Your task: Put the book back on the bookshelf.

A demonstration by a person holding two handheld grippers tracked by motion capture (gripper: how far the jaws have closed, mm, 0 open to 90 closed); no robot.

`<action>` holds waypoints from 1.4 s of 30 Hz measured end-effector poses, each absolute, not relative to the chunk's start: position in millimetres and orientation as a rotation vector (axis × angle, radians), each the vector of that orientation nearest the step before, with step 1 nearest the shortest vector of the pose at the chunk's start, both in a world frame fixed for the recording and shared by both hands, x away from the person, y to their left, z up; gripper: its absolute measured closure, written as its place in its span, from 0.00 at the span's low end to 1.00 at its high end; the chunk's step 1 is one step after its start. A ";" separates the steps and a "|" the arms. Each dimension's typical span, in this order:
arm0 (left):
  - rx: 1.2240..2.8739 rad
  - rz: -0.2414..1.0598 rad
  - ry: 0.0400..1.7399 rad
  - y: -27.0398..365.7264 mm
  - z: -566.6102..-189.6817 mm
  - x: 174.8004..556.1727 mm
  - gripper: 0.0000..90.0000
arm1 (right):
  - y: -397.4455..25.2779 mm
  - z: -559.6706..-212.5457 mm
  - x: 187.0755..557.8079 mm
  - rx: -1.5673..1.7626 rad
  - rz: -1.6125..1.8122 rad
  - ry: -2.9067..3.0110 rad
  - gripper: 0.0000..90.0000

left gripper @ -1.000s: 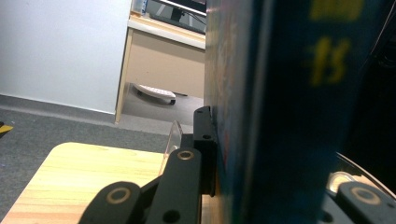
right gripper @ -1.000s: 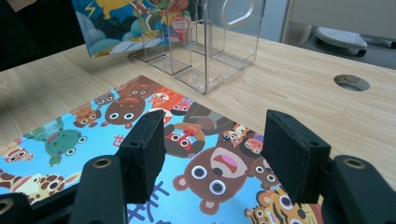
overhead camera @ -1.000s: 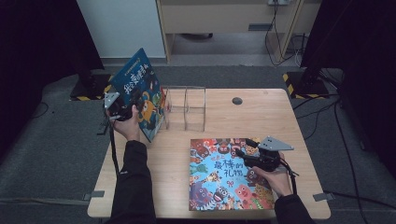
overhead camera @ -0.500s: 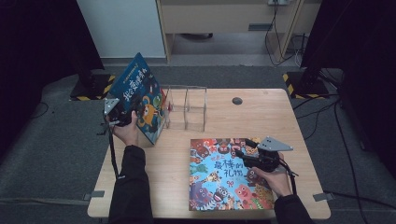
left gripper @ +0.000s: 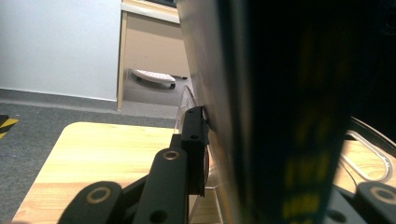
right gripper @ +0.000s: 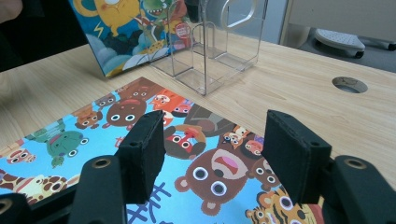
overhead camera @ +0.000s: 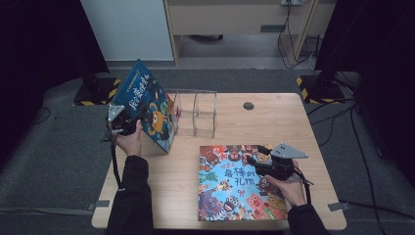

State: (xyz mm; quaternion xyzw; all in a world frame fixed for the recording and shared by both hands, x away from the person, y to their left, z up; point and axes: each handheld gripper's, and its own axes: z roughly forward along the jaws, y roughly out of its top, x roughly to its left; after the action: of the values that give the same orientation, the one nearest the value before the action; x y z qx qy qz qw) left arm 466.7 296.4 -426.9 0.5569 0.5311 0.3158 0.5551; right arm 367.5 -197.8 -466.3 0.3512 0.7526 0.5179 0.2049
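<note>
A blue picture book [overhead camera: 147,105] stands tilted on edge at the table's left, beside a clear plastic book rack [overhead camera: 195,112]. My left gripper [overhead camera: 128,121] is shut on the book's edge; in the left gripper view the dark book [left gripper: 280,112] stands between the jaws, one pad [left gripper: 196,140] pressed against it. A second picture book with cartoon animals [overhead camera: 234,183] lies flat at the front right. My right gripper [overhead camera: 254,157] hovers over that book, open, with nothing between its pads [right gripper: 140,149]. The flat book [right gripper: 187,154] and the rack [right gripper: 215,42] show beyond it.
A round cable hole [overhead camera: 248,105] sits in the wooden table [overhead camera: 288,122] at the back right. Beyond the table stand a wooden desk [overhead camera: 235,19], cables and dark stands on grey carpet. The person's forearms come in from the bottom edge.
The left gripper has lifted the blue book more upright and moved it slightly right, toward the clear rack. The right gripper has stayed over the flat book.
</note>
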 end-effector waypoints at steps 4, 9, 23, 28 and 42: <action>1.320 0.740 1.251 297.1 -426.2 465.3 0.81 | -198.0 -465.6 367.3 0.980 1.446 2.095 0.43; 1.326 0.743 1.245 297.6 -425.3 462.1 0.78 | -198.3 -465.2 367.2 0.983 1.445 2.096 0.42; 1.355 0.776 1.234 309.0 -417.8 441.3 0.61 | -199.2 -462.2 367.3 0.989 1.459 2.084 0.40; 1.395 0.759 1.232 316.0 -414.4 428.2 0.55 | -202.4 -459.3 367.0 1.002 1.464 2.069 0.39; 1.473 0.664 1.176 316.1 -423.7 382.6 0.47 | -212.8 -456.5 368.2 1.062 1.402 2.048 0.32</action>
State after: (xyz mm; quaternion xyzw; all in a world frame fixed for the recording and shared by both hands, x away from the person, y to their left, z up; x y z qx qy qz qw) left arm 382.6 316.1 -423.7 0.6199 0.4949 0.2793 0.5411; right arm 368.2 -212.8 -456.5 0.3837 0.7403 0.5068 0.2190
